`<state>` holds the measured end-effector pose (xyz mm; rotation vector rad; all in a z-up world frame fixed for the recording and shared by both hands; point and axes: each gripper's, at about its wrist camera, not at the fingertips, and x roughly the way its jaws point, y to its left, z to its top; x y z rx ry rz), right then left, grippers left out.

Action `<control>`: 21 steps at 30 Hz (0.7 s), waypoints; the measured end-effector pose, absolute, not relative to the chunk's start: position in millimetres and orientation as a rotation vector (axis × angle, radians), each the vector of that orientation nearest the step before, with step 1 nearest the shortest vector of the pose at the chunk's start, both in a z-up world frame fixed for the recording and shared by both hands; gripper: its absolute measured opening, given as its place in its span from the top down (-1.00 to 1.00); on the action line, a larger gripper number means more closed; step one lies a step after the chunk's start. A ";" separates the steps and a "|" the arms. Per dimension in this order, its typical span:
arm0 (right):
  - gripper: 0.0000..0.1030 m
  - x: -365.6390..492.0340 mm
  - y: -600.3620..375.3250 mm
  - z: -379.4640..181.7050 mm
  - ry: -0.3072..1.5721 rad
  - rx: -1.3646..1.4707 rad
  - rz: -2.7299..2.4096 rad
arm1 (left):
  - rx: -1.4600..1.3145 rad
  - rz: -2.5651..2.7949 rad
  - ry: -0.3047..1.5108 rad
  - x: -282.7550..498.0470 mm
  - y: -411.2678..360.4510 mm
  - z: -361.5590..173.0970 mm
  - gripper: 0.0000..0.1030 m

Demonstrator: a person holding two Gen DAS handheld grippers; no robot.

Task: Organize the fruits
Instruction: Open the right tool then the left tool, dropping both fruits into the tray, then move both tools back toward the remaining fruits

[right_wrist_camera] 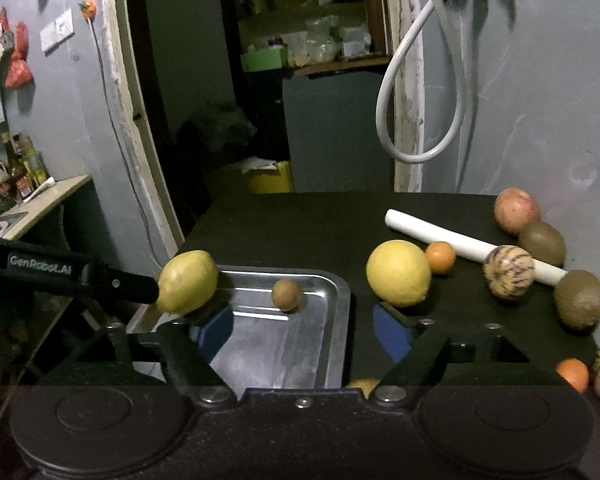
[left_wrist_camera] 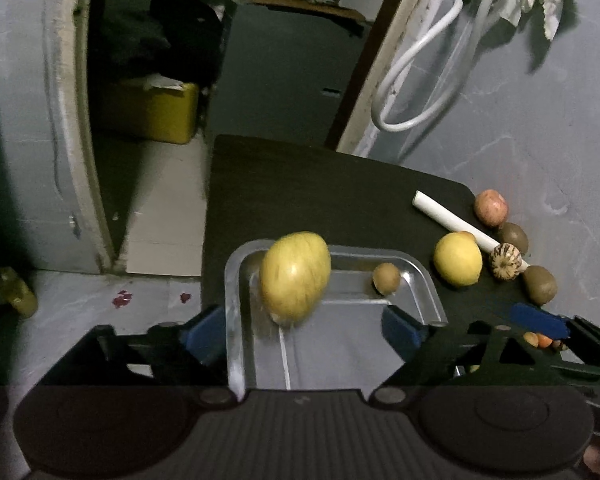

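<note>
**Lemon over the tray**

Lemon [left_wrist_camera: 295, 278] sits in mid-frame above the tray's [left_wrist_camera: 236, 276] upper-left corner. The left gripper [left_wrist_camera: 306, 328] looks wide; in the right view an arm touches the lemon's side, but I cannot tell if it is gripped or dropping. A small brown fruit [right_wrist_camera: 286, 295] already lies inside. The right gripper [right_wrist_camera: 302, 330] hangs wide and empty, probably ready for the second lemon [right_wrist_camera: 398, 278] on the surface [right_wrist_camera: 300, 224].

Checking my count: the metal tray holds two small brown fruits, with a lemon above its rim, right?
No: the right wrist view shows only one small brown fruit in the metal tray. The lemon is above its rim.
</note>
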<state>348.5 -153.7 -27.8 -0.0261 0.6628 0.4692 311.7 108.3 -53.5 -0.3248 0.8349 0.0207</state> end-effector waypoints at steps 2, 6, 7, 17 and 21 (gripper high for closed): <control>-0.65 337.6 -162.8 -23.4 0.656 -0.016 0.474 | -0.315 0.047 0.826 296.6 101.4 -49.8 -0.89; -0.77 313.2 -182.2 -17.3 0.643 -0.011 0.475 | -0.294 0.076 0.825 269.6 86.3 -46.0 -0.93; -0.80 308.5 -186.7 -16.0 0.640 -0.010 0.476 | -0.286 0.079 0.827 264.0 81.3 -44.8 -0.93; -0.94 262.8 -233.9 -17.9 0.658 -0.031 0.463 | -0.199 0.038 0.875 217.7 26.1 -46.5 -0.97; -0.97 246.3 -256.7 -24.4 0.688 -0.043 0.434 | -0.171 0.001 0.907 208.5 4.3 -51.1 -0.98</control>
